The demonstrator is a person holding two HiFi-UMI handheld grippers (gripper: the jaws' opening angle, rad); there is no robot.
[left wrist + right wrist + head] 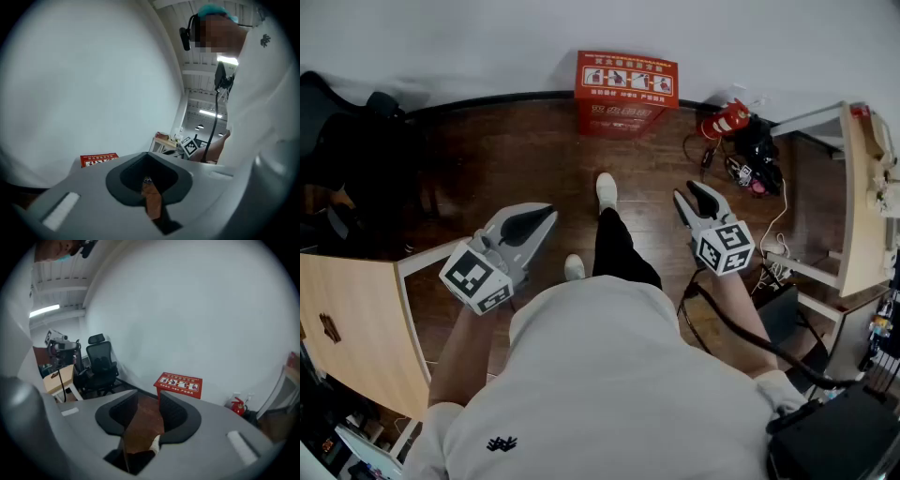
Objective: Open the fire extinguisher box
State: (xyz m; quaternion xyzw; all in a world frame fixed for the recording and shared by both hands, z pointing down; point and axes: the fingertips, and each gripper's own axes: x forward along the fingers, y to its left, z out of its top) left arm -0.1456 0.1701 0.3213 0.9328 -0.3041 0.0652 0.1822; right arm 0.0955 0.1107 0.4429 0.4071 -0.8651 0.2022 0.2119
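Note:
The red fire extinguisher box [625,92] stands closed on the wood floor against the white wall, straight ahead of the person. It also shows in the left gripper view as the box [98,160] and in the right gripper view as the box [179,383]. My left gripper [539,217] is held at waist height, far short of the box, with its jaws together and only a thin sliver of floor between them [149,159]. My right gripper [694,195] is level with it, open and holding nothing [149,401].
A small red fire extinguisher [725,120] lies among cables [755,159] right of the box. A pale wooden table [352,319] is at the left, a black office chair [101,364] behind it, and a white shelf frame [853,197] at the right.

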